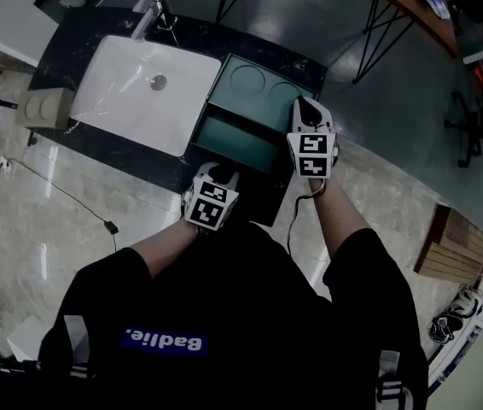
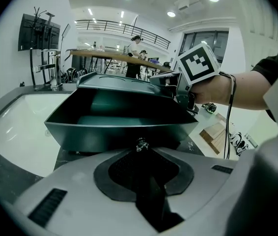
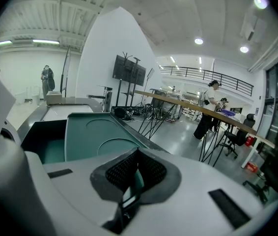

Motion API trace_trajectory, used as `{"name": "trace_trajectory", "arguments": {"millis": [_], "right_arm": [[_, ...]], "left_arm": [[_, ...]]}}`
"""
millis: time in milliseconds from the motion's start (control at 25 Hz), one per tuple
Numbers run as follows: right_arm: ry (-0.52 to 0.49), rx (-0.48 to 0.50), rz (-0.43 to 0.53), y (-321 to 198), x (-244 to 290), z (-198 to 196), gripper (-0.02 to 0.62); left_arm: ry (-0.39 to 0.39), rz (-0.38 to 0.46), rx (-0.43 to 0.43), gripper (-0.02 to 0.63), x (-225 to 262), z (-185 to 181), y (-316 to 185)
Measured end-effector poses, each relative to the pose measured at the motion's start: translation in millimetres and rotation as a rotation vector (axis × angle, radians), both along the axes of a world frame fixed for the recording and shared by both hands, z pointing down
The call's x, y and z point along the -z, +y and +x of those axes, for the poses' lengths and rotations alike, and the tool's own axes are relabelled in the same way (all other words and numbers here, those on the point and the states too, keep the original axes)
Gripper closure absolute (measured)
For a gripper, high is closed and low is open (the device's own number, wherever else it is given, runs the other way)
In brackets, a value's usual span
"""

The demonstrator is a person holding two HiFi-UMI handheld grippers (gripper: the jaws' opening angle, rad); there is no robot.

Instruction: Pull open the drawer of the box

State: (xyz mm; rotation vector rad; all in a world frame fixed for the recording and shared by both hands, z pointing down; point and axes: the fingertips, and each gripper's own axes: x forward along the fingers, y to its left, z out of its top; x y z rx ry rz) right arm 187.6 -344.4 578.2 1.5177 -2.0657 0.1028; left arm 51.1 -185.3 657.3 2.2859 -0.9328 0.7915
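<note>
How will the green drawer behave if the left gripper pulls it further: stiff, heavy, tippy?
The drawer looks rigid and empty, so probably light. Already far out, it may tip or leave the box. Its small knob could slip from the jaws of the left gripper.

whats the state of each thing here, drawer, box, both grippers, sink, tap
drawer: pulled out, nothing visible inside
drawer knob: clamped
left gripper: shut on drawer knob
right gripper: shut on box, at its top edge
sink: empty
faucet: no water running
</note>
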Motion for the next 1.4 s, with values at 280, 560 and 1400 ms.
{"name": "trace_trajectory", "arguments": {"millis": [280,560,1400], "right_arm": [[-0.009,-0.001,0.0,1,0,0,0.595],[-0.001,0.003,0.006,2,2,0,0.595],[-0.062,0.012,0.06,15,10,6,0.595]], "left_arm": [[-0.007,0.005,0.032,0.535,1,-6,3],[-0.01,0.017,0.062,0.535,6,-12,8],[-0.109,0.08,0.185,0.535,27,-62,49]]}}
